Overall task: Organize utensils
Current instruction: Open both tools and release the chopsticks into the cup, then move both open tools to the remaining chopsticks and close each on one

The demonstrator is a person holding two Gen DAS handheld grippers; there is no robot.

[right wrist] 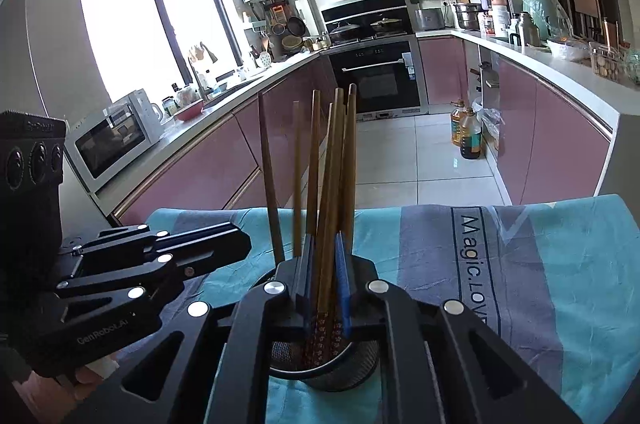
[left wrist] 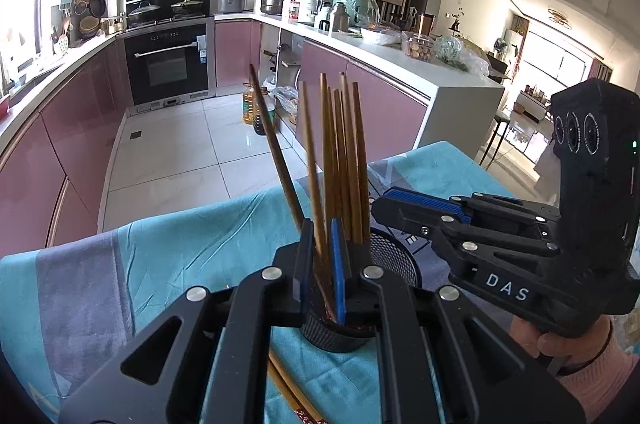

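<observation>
Right gripper (right wrist: 326,276) clamps chopsticks (right wrist: 332,159) (upright) over mesh holder (right wrist: 344,372).

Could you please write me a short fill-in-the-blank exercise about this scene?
1. The chopsticks stand upright in a black mesh ____.
2. The table wears a teal and ____ cloth.
3. The pads of the right tool are ____ in colour.

Missing words: holder; grey; blue
</observation>
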